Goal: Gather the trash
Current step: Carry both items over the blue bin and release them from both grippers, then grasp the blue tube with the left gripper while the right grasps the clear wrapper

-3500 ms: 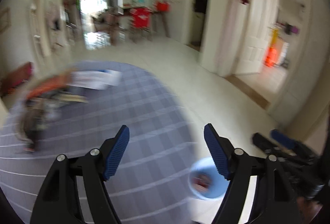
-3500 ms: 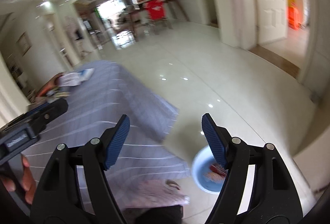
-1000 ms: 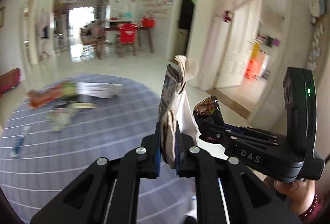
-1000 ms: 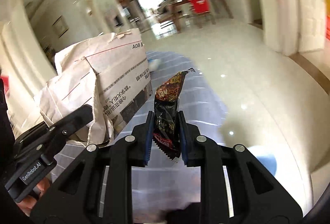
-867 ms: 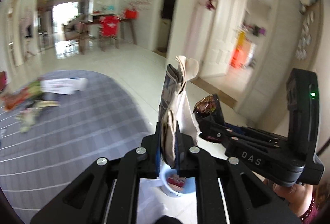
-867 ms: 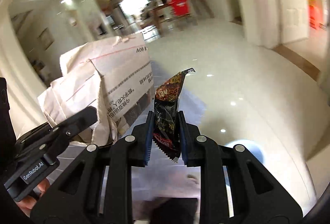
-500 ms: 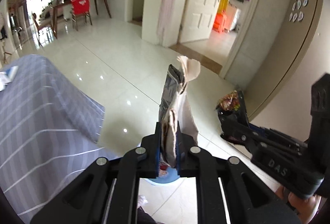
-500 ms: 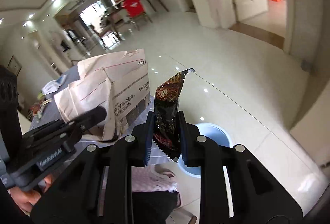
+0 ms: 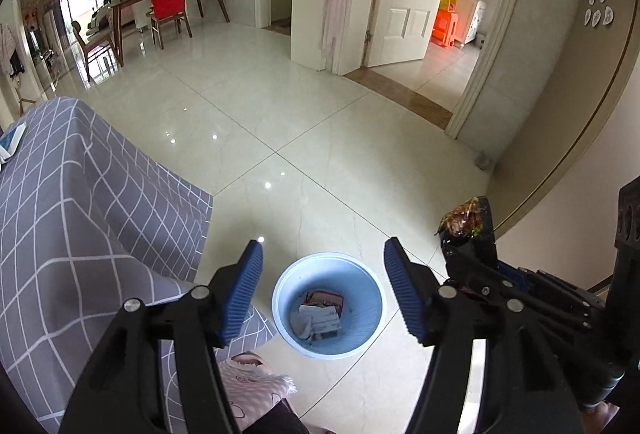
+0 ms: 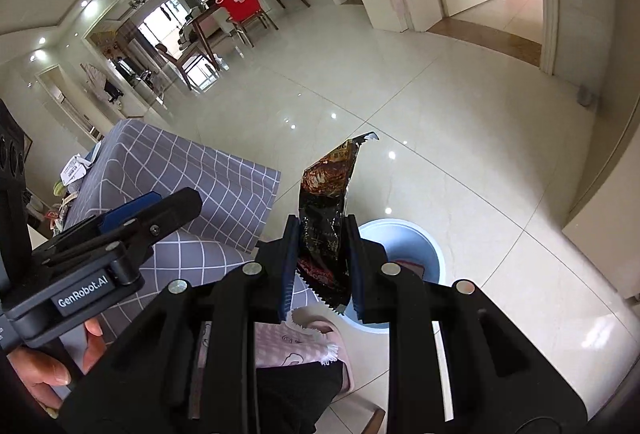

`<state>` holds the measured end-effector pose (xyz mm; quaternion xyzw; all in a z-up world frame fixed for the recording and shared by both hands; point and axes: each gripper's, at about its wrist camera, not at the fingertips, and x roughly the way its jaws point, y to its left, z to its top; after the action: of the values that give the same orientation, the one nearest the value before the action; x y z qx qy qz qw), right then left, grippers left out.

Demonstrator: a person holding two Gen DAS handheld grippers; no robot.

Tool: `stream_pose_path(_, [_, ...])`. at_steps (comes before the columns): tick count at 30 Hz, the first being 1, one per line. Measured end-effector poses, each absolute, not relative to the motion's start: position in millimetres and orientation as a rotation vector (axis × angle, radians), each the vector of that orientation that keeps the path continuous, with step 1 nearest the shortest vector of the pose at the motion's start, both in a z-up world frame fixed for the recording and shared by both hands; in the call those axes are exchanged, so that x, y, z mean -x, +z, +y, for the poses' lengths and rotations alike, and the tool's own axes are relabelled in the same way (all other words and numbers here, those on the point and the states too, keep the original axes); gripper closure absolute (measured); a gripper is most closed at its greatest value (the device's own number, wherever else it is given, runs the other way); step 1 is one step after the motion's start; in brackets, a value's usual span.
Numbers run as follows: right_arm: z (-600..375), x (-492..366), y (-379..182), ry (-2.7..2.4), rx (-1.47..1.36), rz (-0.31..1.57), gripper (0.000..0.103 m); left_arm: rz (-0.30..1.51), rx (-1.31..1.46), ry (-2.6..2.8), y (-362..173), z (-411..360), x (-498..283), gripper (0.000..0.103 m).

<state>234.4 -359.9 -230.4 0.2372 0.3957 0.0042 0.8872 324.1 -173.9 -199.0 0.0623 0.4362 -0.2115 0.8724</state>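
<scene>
Left view alone shows paper scraps (image 9: pixel 318 318) inside blue bin (image 9: pixel 280 294); left gripper (image 9: pixel 324 290), jaws just opened and empty, tilted down over it. Right gripper (image 10: pixel 322 266) angled down, clamping dark snack wrapper (image 10: pixel 326 218).

bin (image 9: pixel 362 348) stands on floor (image 9: pixel 320 138), right of the covered counter (image 9: pixel 80 218); papers (image 9: pixel 318 318) inside; slipper (image 9: pixel 256 386) in front.

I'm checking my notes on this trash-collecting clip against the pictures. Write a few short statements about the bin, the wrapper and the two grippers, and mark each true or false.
1. The right gripper grips a dark snack wrapper. True.
2. The left gripper is clamped on folded paper. False: its jaws have just been opening and nothing is between them.
3. The blue bin stands on the tiled floor and holds trash. True.
4. The bin stands on the checked grey cloth. False: it stands beside it, on the floor.
</scene>
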Motion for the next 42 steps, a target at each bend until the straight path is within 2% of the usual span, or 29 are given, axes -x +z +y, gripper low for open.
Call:
stream_pose_path(9, [-351.2,-243.3,-230.6,0.026,-0.484,0.825,0.080,0.912,-0.114,-0.408,-201.8,-160.4,-323.8,0.040])
stream_pose_path(14, [-349.3,-250.1,-227.3,0.027,-0.482,0.809,0.077,0.890,-0.098,-0.387,-197.0,-152.4,-322.3,0.036])
stream_pose_path(15, [-350.2,-251.4,-226.1,0.016,-0.480,0.799,0.075,0.887,-0.095,-0.386,-195.5,-150.9,-322.8,0.036])
stream_pose_path(16, [-350.2,-252.6,-226.3,0.010,-0.477,0.794,0.059,0.883,-0.094,-0.383,-194.8,-149.2,-322.5,0.035])
stream_pose_path(17, [-351.1,-254.1,-225.8,0.000,-0.476,0.789,0.051,0.878,-0.093,-0.378,-193.3,-147.7,-322.4,0.034])
stream_pose_path(18, [-352.4,-254.2,-224.5,-0.019,-0.476,0.778,0.049,0.873,-0.090,-0.375,-191.7,-145.1,-321.9,0.033])
stream_pose_path(32, [-308.5,-253.0,-183.9,0.054,-0.402,0.739,0.049,0.794,-0.045,-0.340,-153.9,-82.3,-302.5,0.032])
stream_pose_path(42, [-177.5,-266.9,-128.1,0.288,-0.257,0.688,0.049,0.691,-0.001,-0.152,-103.7,61.9,-282.0,0.032])
